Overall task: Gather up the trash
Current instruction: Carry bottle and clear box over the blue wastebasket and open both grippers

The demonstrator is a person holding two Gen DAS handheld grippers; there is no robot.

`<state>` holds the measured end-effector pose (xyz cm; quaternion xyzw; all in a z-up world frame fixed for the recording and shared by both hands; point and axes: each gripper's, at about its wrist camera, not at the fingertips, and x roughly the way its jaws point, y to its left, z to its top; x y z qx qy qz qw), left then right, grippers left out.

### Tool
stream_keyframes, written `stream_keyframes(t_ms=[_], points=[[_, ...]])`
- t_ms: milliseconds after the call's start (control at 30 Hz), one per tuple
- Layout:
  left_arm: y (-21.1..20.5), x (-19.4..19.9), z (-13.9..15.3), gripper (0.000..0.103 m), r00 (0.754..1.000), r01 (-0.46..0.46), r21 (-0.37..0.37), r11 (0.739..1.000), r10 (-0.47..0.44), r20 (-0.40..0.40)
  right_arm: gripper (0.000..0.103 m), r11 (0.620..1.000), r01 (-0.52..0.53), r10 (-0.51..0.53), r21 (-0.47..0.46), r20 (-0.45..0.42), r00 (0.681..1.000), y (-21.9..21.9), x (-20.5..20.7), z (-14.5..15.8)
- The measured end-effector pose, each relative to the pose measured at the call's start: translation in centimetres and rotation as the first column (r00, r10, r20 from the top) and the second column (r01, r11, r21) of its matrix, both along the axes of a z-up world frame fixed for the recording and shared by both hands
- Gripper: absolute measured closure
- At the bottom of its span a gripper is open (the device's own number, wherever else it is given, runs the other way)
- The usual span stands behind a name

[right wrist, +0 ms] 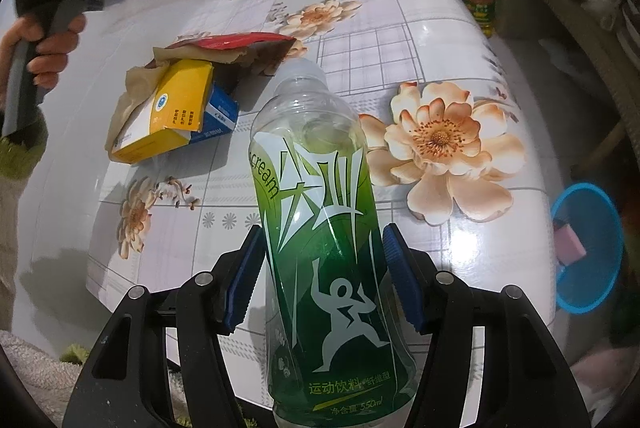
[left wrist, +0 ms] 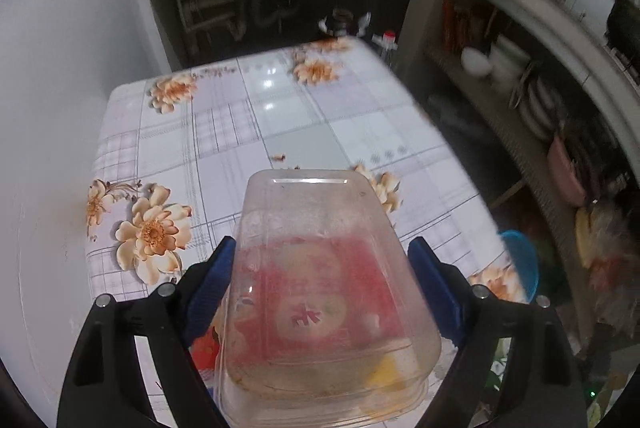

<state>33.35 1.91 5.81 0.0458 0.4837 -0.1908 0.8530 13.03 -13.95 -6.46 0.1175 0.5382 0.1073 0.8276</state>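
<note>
Green bottle [right wrist: 320, 248] sits gripped in the right tongs [right wrist: 322, 276], and the left tongs [left wrist: 320, 292] hold a clear container [left wrist: 320, 288]. Both seem still bound for the blue bin [right wrist: 588, 248], while boxes [right wrist: 172, 111] and a torn wrapper [right wrist: 240, 47] wait on the table [right wrist: 400, 47].

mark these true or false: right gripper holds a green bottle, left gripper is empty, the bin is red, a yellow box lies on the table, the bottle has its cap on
1. The right gripper holds a green bottle. True.
2. The left gripper is empty. False: a clear plastic container sits between its fingers.
3. The bin is red. False: it is blue.
4. A yellow box lies on the table. True.
5. The bottle has its cap on. False: its neck is open.
</note>
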Motion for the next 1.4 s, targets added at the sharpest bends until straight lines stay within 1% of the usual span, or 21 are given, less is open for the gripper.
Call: stream_keyframes(t_ms=[33, 133, 200, 267, 300, 367, 433, 500, 633, 733, 833, 900, 967, 1000, 1033, 1100, 1167, 1267, 1400], points=[[0.1, -0.6, 0.3, 0.019, 1.000, -0.004, -0.013, 1.000, 0.004, 0.012, 0.046, 1.000, 0.002, -0.002, 0.001, -0.004, 1.000, 0.0, 0.0, 0.0], [0.4, -2.3, 1.0, 0.019, 0.999, -0.001, -0.055, 0.998, 0.003, 0.041, 0.040, 1.000, 0.008, -0.008, -0.010, -0.010, 1.000, 0.0, 0.4, 0.0], [0.8, -3.7, 1.5, 0.020, 0.998, -0.001, -0.097, 0.995, 0.007, 0.059, 0.040, 1.000, 0.011, -0.011, -0.022, -0.010, 1.000, 0.1, 0.7, 0.0], [1.1, -4.9, 1.8, 0.020, 0.996, -0.005, -0.123, 0.992, 0.016, 0.085, 0.040, 1.000, 0.004, -0.004, -0.016, -0.012, 1.000, 0.3, 0.9, -0.4], [1.2, -5.4, 1.9, 0.020, 0.995, -0.006, -0.131, 0.991, 0.019, 0.098, 0.045, 1.000, -0.003, 0.003, -0.012, -0.020, 1.000, 0.5, 1.1, -0.7], [1.4, -6.4, 2.1, 0.020, 0.992, -0.009, -0.146, 0.989, 0.027, 0.119, 0.047, 1.000, -0.006, 0.007, 0.004, -0.041, 0.999, 0.9, 1.3, -1.5], [1.7, -7.5, 2.1, 0.020, 0.990, -0.012, -0.160, 0.987, 0.034, 0.135, 0.048, 1.000, 0.001, -0.001, 0.004, -0.030, 1.000, 1.1, 1.2, -1.5], [1.9, -8.2, 2.0, 0.020, 0.990, -0.009, -0.178, 0.984, 0.034, 0.135, 0.049, 1.000, 0.020, -0.020, -0.005, -0.019, 1.000, 1.0, 1.1, -1.3], [2.2, -9.5, 1.7, 0.021, 0.992, -0.019, -0.220, 0.975, 0.046, 0.121, 0.049, 0.997, 0.067, -0.067, 0.038, -0.006, 0.998, 0.0, 0.6, -0.7], [2.1, -10.3, 1.5, 0.021, 0.991, -0.017, -0.236, 0.972, 0.048, 0.125, 0.049, 0.994, 0.089, -0.090, 0.060, 0.009, 0.996, -0.7, 0.0, 0.0], [1.9, -10.8, 0.9, 0.021, 0.993, -0.019, -0.248, 0.969, 0.048, 0.110, 0.049, 0.991, 0.105, -0.107, 0.085, 0.019, 0.994, -1.3, -0.6, 0.3], [1.8, -11.0, 0.4, 0.021, 0.994, -0.024, -0.253, 0.967, 0.050, 0.097, 0.049, 0.986, 0.121, -0.124, 0.113, 0.023, 0.992, -1.8, -0.8, 0.3], [1.6, -11.2, 0.1, 0.021, 0.994, -0.027, -0.257, 0.966, 0.052, 0.092, 0.049, 0.975, 0.137, -0.145, 0.175, 0.033, 0.989, -2.7, -1.2, 0.6], [1.5, -11.4, -0.1, 0.021, 0.994, -0.029, -0.262, 0.965, 0.055, 0.090, 0.049, 0.969, 0.146, -0.159, 0.201, 0.052, 0.986, -3.2, -1.6, 1.0], [1.1, -11.5, -0.2, 0.021, 0.995, -0.028, -0.275, 0.961, 0.052, 0.081, 0.049, 0.966, 0.154, -0.170, 0.206, 0.064, 0.983, -3.6, -1.8, 1.3], [0.0, -11.8, -0.3, 0.021, 0.998, -0.008, -0.300, 0.954, 0.028, 0.064, 0.049, 0.962, 0.179, -0.200, 0.208, 0.089, 0.976, -4.5, -2.4, 2.0], [-1.4, -12.1, -0.2, 0.021, 0.998, 0.022, -0.305, 0.952, -0.002, 0.067, 0.049, 0.955, 0.211, -0.238, 0.208, 0.114, 0.965, -6.0, -3.3, 2.8], [-4.9, -12.6, -0.2, 0.021, 0.995, 0.091, -0.309, 0.947, -0.073, 0.070, 0.049, 0.935, 0.294, -0.323, 0.197, 0.138, 0.936, -9.1, -5.1, 3.4], [-10.8, -13.1, -0.8, 0.021, 0.982, 0.190, -0.313, 0.930, -0.183, 0.052, 0.049, 0.871, 0.441, -0.472, 0.217, 0.122, 0.873, -14.2, -8.2, 2.6]])
